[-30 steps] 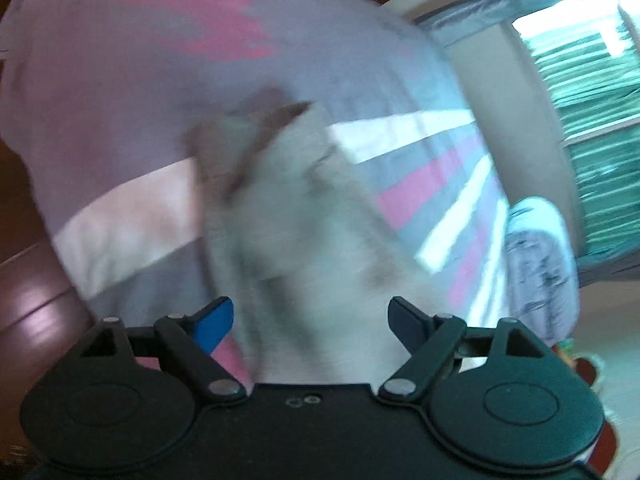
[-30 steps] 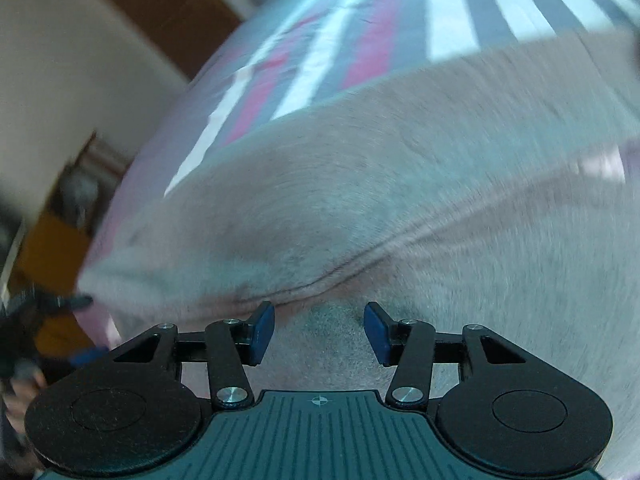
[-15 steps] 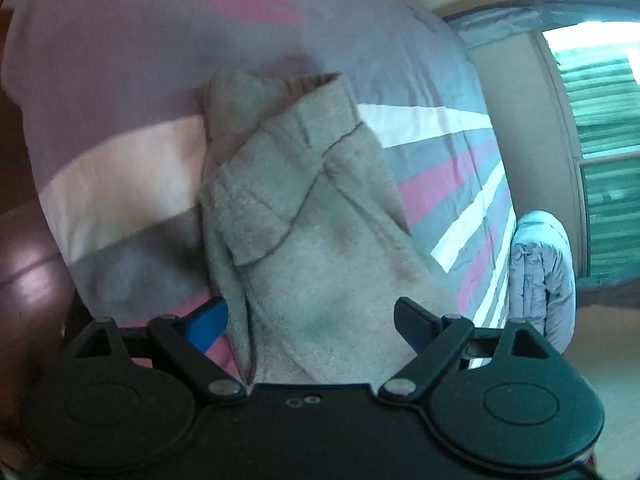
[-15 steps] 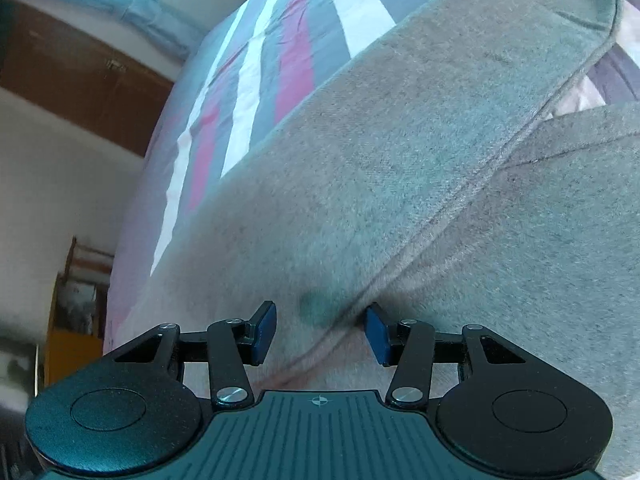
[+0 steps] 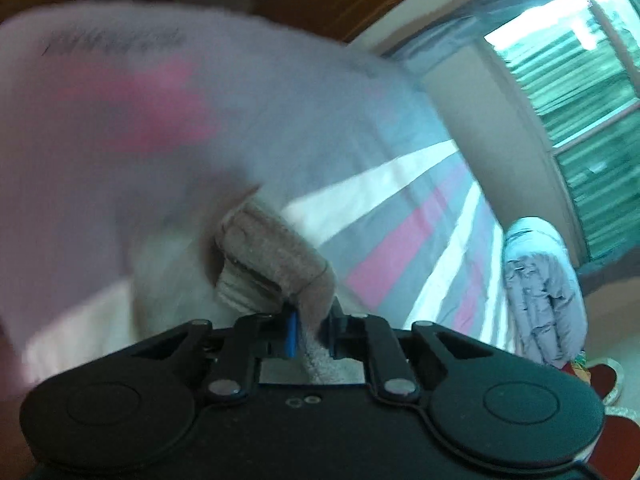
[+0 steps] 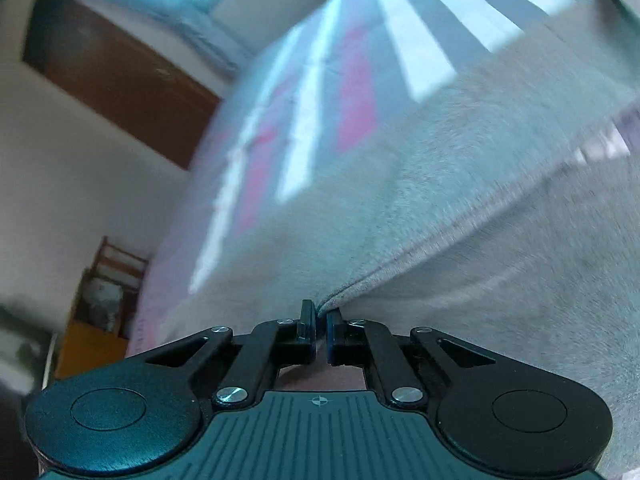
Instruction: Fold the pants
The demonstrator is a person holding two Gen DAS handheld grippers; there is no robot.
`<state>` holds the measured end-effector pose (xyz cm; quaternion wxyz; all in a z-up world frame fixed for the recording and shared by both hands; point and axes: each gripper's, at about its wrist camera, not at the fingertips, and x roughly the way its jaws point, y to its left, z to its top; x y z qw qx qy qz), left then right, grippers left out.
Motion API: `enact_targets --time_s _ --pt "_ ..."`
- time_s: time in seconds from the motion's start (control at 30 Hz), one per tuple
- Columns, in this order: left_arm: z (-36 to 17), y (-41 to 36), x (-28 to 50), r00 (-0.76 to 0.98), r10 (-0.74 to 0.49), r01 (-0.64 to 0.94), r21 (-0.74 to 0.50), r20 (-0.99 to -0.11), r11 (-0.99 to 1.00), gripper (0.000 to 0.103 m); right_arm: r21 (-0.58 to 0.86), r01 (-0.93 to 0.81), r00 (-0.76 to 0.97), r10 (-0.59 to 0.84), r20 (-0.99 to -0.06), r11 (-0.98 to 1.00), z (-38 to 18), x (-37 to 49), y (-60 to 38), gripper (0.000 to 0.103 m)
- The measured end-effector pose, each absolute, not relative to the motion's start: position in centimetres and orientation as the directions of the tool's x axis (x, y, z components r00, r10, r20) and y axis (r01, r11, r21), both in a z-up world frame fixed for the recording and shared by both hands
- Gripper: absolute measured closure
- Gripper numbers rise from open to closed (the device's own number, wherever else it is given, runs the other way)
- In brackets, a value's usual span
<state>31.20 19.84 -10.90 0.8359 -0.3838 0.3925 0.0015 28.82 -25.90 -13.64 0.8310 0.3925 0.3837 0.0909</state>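
- So, both claws have just been closing, and each one now has grey fabric pinched between its pads.
- Left claw [image 5: 313,334]: clamped tight on a bunched edge of the pants [image 5: 280,258]. From the left wrist view the cloth rises out of the jaws in a thick ribbed-looking fold, maybe the waistband or a cuff, can't say which through the blur.
- That gathered bit stands up off the bed [image 5: 400,216], and the striped sheet (white, grey and pink bands) shows behind it and off to the right.
- Right claw [image 6: 318,328]: also squeezed all the way together, nipping a folded seam edge of the same grey pants [image 6: 460,184]. The seam runs from the jaws up and away to the right.
- In the right wrist view the pants fill most of the picture, spread over the bed with one layer lying over another. The striped sheet [image 6: 352,92] peeks out past the far edge.
- Background stuff: a window [image 5: 580,92] with green slats on the right of the left view, plus a pale quilted jacket [image 5: 540,292] draped over something beside the bed.
- On the other side there's a wooden door [image 6: 112,76] in a white wall and a wooden chair [image 6: 116,280] near the corner of the bed.
- Both views are pretty smeared, so finer detail on the cloth is a no-go.
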Motion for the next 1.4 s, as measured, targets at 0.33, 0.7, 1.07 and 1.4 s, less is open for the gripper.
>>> enact_targets --time_s 0.33,0.7,1.07,1.4 --pt "-18.3 22.4 29.5 0.539 -0.291 -0.386 -0.539 -0.79 0.749 0.095 0.69 0.099 0.59 0.516 -0.621 0.717 -15.4 25.3 -19.7 0.099" --pt "-16.2 20.6 28.7 0.549 -0.254 -0.362 -0.501 -0.796 0.786 0.084 0.622 0.112 0.54 0.478 -0.693 0.775 -18.3 25.1 -18.5 0.099" --pt "-10.9 12.3 25.4 0.586 -0.325 -0.153 -0.495 -0.742 0.855 0.076 0.662 0.148 0.55 0.495 -0.673 0.735 -17.2 23.4 -23.3 0.094" --pt "-18.0 3.5 25.0 0.442 -0.378 -0.073 -0.453 -0.813 0.889 0.076 0.637 0.371 0.627 0.323 -0.709 0.675 -18.2 20.5 -34.5 0.091"
